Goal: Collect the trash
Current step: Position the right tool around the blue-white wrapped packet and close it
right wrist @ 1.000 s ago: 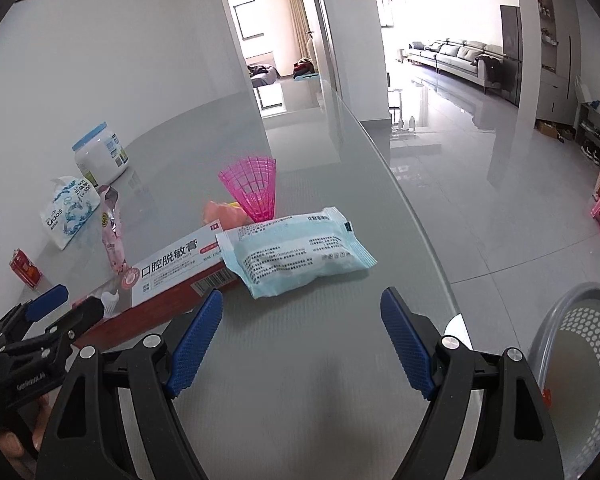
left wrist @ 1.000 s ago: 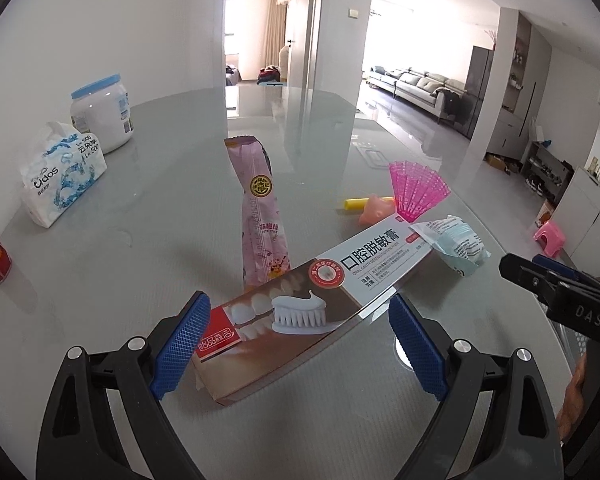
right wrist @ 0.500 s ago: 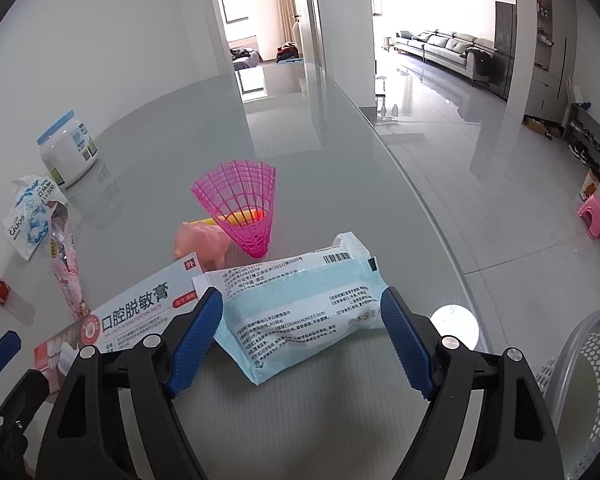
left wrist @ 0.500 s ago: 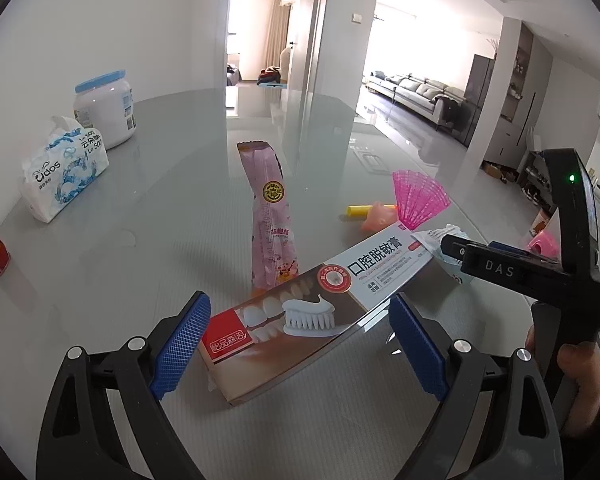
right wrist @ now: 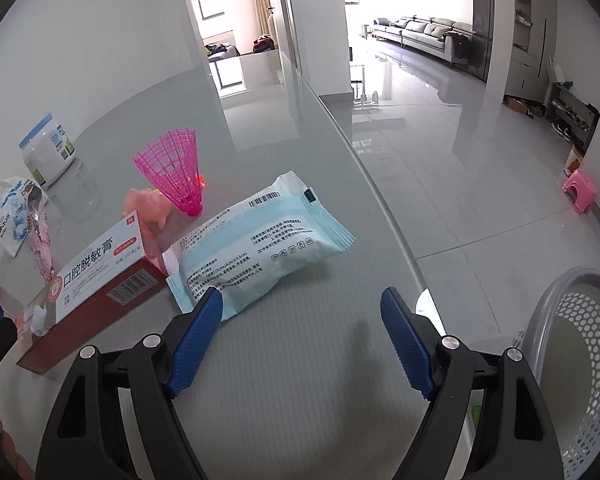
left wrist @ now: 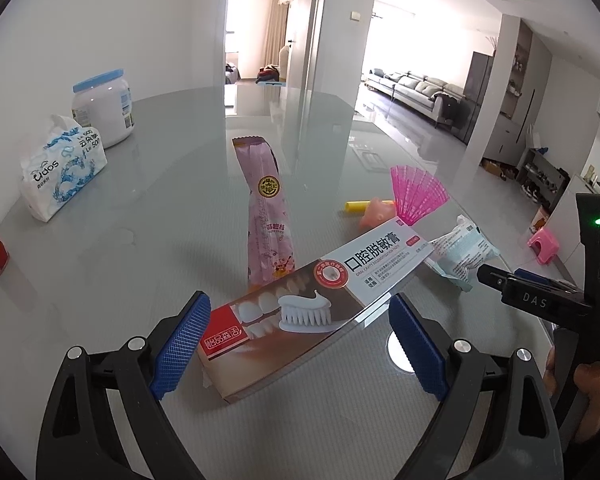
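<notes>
Left gripper (left wrist: 296,344): jaws apart, near end of toothpaste box (left wrist: 320,304) lying between the pads, no contact visible.
Right gripper (right wrist: 300,344): jaws apart, nothing clamped; left pad overlaps the near corner of the pale blue wipes pack (right wrist: 256,244), contact unclear.
Glass table (right wrist: 300,380): box and pack touching; behind them a pink shuttlecock (right wrist: 176,168), pink toy (right wrist: 150,208) and pink snack wrapper (left wrist: 266,212).
Perforated basket (right wrist: 580,360): beyond the table's edge, on the right.

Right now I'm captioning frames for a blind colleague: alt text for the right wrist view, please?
The open right gripper hovers over a grey table near a light-blue wipes pack. A toothpaste box lies left, a perforated bin right.
</notes>
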Motion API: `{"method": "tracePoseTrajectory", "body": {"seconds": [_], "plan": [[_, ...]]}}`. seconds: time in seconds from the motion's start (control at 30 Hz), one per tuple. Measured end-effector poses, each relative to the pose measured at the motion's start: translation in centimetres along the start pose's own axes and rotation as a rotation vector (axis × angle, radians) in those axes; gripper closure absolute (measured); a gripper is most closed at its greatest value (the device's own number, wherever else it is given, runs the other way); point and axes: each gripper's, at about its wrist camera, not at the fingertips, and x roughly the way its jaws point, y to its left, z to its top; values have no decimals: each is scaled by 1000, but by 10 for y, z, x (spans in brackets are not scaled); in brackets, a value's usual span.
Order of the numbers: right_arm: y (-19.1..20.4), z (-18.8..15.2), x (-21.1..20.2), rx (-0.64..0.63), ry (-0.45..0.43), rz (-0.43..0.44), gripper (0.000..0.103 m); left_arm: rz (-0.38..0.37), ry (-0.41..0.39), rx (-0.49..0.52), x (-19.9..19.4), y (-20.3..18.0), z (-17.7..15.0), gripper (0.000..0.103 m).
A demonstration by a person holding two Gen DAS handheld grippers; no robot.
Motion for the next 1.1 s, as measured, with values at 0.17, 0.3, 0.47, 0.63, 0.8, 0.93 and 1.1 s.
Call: {"method": "tracePoseTrajectory", "body": {"seconds": [0.17, 0.3, 0.47, 0.63, 0.8, 0.93, 1.1], "plan": [[-1, 8, 0, 4, 10, 36, 25, 2, 0, 4, 0, -2, 0, 14], [6, 17, 3, 38, 12, 46, 25, 4, 2, 3, 1, -2, -1, 14], [29, 27, 14, 22, 26, -10, 25, 2, 2, -3, 1, 0, 0, 14], [44, 41, 26, 21, 33, -56, 25, -1, 3, -9, 0, 1, 0, 14], [56, 43, 35, -22, 49, -107, 25, -1, -4, -10, -2, 2, 0, 14], [58, 32, 29, -53, 43, -134, 24, -5, -8, -17, -4, 3, 1, 14], [48, 14, 13, -78, 42, -141, 24, -10, -10, -17, -5, 3, 1, 14]]}}
